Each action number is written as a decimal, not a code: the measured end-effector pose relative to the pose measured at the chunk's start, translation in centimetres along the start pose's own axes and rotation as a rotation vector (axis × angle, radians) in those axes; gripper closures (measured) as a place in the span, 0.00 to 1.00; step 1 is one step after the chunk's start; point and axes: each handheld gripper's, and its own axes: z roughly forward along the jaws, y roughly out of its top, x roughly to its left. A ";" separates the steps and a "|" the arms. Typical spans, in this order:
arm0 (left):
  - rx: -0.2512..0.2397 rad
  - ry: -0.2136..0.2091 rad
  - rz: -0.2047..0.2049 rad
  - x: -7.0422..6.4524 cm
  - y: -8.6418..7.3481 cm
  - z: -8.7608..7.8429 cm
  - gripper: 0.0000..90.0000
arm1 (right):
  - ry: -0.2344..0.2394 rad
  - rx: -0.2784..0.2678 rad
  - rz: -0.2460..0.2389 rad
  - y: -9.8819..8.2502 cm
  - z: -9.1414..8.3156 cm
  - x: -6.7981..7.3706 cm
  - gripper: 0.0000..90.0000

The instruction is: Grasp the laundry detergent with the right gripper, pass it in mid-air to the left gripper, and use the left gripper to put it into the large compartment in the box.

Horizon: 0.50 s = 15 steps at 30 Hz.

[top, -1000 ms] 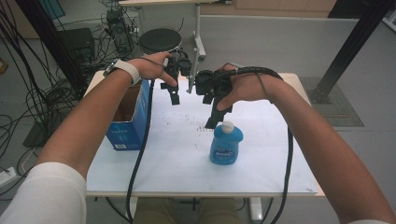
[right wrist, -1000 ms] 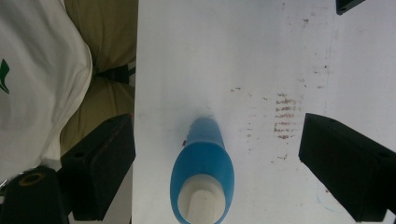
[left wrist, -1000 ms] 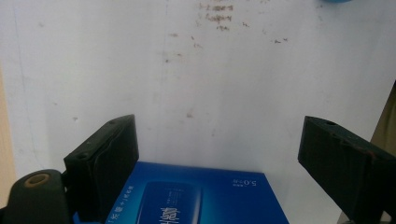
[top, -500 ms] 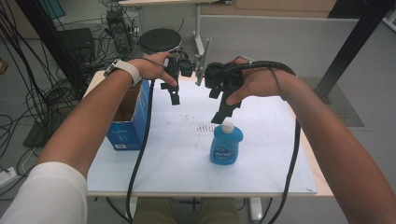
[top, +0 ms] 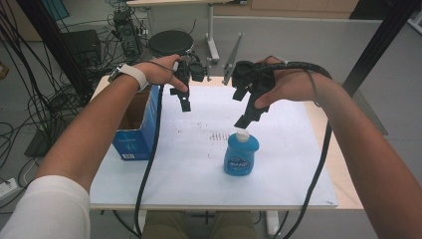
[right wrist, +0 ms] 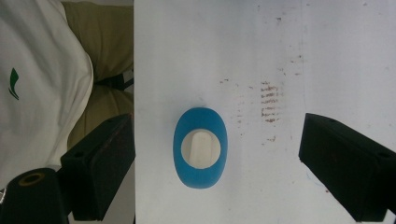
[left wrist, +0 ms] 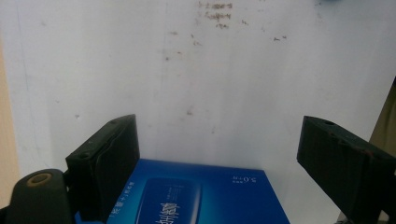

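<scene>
A blue bottle [top: 241, 155] with a white cap stands upright on the white table top [top: 293, 164]. My right gripper [top: 245, 121] hangs in the air just above and behind the cap, its jaws open and holding nothing. In the right gripper view the bottle [right wrist: 201, 175] is seen from straight above, well clear of the open right gripper [right wrist: 217, 135]. My left gripper [top: 184, 101] hovers open near the far left of the table, beside an open blue carton [top: 135, 135]. The carton's printed face [left wrist: 201, 196] lies below the empty left gripper [left wrist: 217, 135].
The carton stands at the table's left edge. Faint brown smudges [top: 219, 133] mark the sheet behind the bottle. A black cable [top: 149, 164] trails from each gripper across the table. A round black stool [top: 170, 43] and cable clutter lie beyond the far edge.
My right gripper has risen and drifted to the right, away from the bottle's cap. The left gripper and the bottle have stayed where they were.
</scene>
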 end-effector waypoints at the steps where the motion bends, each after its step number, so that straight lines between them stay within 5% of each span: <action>1: 0.006 0.001 0.003 0.0 0.0 -0.1 0.15 | 0.000 0.001 0.010 -0.3 -0.1 0.0 0.12; 15: 0.000 0.013 0.002 -0.2 0.0 -0.1 0.15 | -0.010 -0.032 0.044 -3.3 -0.3 0.0 0.11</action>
